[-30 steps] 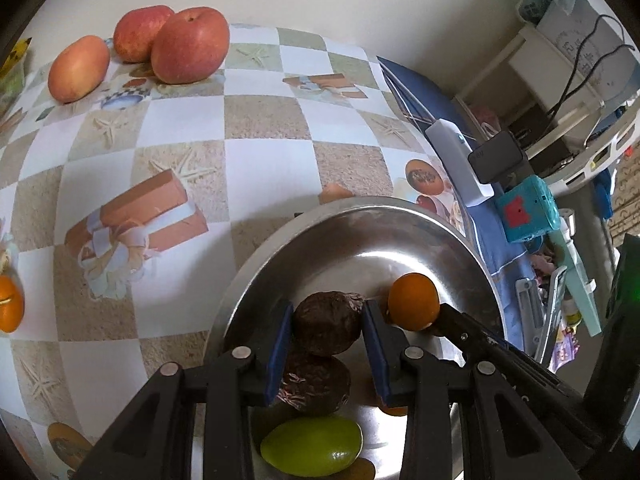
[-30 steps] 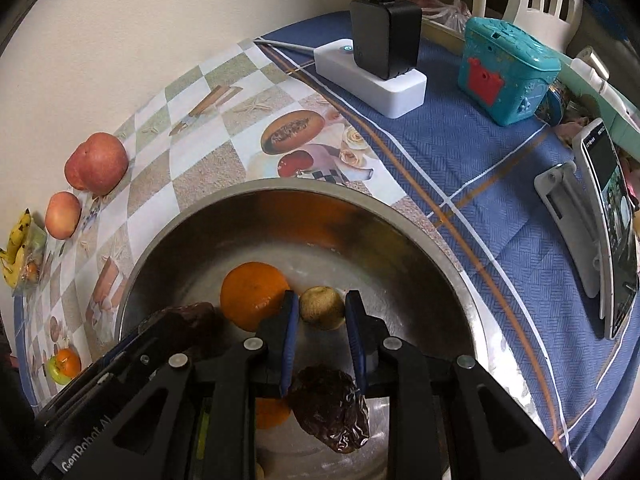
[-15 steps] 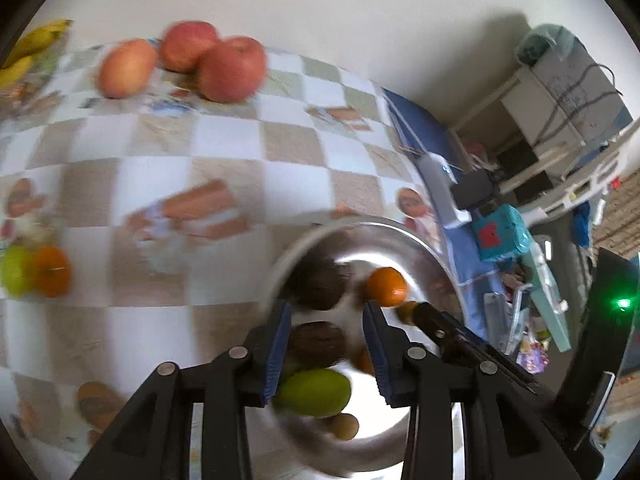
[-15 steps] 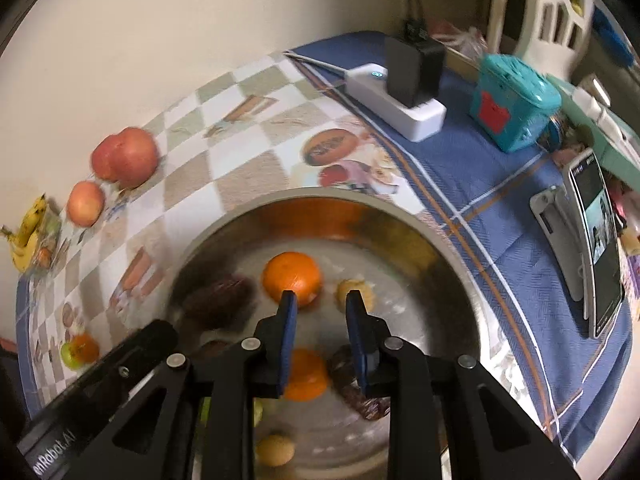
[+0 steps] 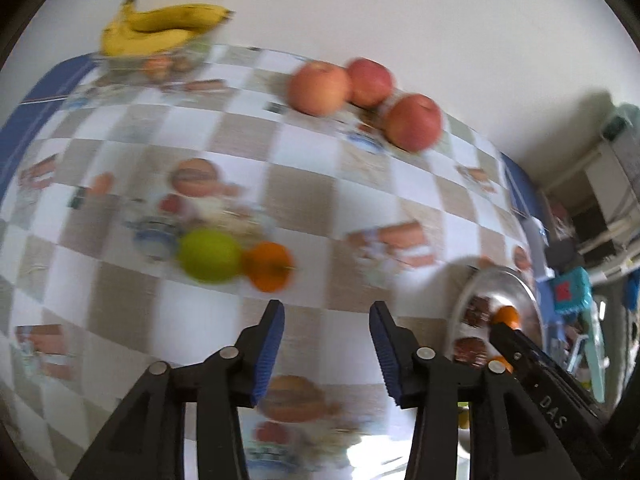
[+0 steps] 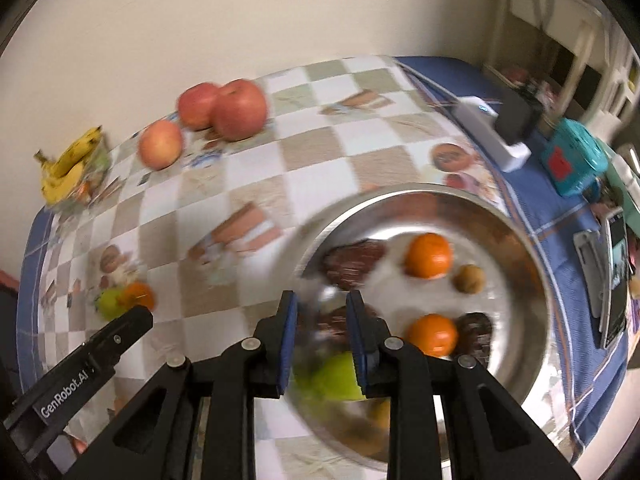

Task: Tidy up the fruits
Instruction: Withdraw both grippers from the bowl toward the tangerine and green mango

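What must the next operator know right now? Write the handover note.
Left gripper: fingers opening, empty, over the checkered cloth, facing the loose green fruit and loose orange.
Right gripper: shut, empty, above the steel bowl.
Bowl holds two oranges, dark fruits, a small brown fruit and a green one.
By the wall: three apples, bananas.
Left to do: probably sort the loose fruit; final arrangement unclear.

a lived-in home: a surface under a checked picture tablecloth (image 6: 256, 184) against a plain wall, a power strip (image 6: 490, 136) with a charger at its right end, white shelving (image 6: 560, 44) beyond.
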{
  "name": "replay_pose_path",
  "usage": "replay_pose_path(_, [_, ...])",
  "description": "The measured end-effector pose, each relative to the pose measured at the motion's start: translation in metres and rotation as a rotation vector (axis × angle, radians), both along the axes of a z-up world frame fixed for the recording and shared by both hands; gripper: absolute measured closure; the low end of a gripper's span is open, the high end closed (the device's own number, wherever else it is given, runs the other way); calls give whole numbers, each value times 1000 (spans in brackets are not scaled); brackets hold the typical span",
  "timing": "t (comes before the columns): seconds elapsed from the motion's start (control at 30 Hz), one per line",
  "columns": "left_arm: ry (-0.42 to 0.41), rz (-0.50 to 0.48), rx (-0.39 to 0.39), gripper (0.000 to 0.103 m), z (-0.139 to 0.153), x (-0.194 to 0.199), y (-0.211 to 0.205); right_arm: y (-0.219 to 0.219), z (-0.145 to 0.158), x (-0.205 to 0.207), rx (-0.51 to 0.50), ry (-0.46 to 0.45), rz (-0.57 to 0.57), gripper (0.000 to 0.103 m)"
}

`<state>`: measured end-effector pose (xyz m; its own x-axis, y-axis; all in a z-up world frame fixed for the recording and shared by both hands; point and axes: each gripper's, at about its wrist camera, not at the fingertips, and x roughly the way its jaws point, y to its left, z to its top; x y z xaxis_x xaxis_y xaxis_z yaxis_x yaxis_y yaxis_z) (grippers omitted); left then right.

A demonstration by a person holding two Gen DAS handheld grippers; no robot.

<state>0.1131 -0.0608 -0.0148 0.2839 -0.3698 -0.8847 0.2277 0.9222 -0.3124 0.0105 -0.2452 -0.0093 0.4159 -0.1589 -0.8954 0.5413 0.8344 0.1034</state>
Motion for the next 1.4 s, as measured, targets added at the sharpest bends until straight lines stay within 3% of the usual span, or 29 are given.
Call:
replay_pose_path(0.23, [-40, 91, 83, 41, 1, 18, 42, 42, -3, 31, -12, 5, 75, 77])
replay_pose_path(0.53, [-43, 136, 153, 37, -8, 40, 62, 69, -22, 67, 31, 14, 128, 77])
replay_pose_path(0.87, [-42, 153, 198, 33, -17, 43, 62, 69, -40, 71, 55, 43, 141, 77])
replay_pose_path(0.9, [-46, 155, 196, 30, -16, 43, 62, 69, -40, 70, 54, 44, 139, 77])
replay_pose_path(0.93, [-51, 158, 194, 19, -15, 42, 62, 68, -39, 70, 52, 45, 139, 77])
replay_pose_path(1.0, [-75, 167, 200, 0, -13, 40, 63, 68, -39, 69, 51, 46, 138, 59])
replay_pose_path(1.07, [-102, 167, 216, 0, -10, 39, 63, 67, -38, 68, 50, 37, 133, 44])
replay_pose_path(1.13, [-104, 179, 231, 0, -9, 40, 64, 65, -37, 68, 46, 32, 126, 38])
replay_pose_path(1.27, [-119, 204, 263, 0, -7, 41, 69, 64, -32, 66, 8, 1, 119, 3])
replay_pose_path(1.4, [-144, 203, 301, 0, -5, 40, 70, 63, -25, 65, -13, -36, 119, 3])
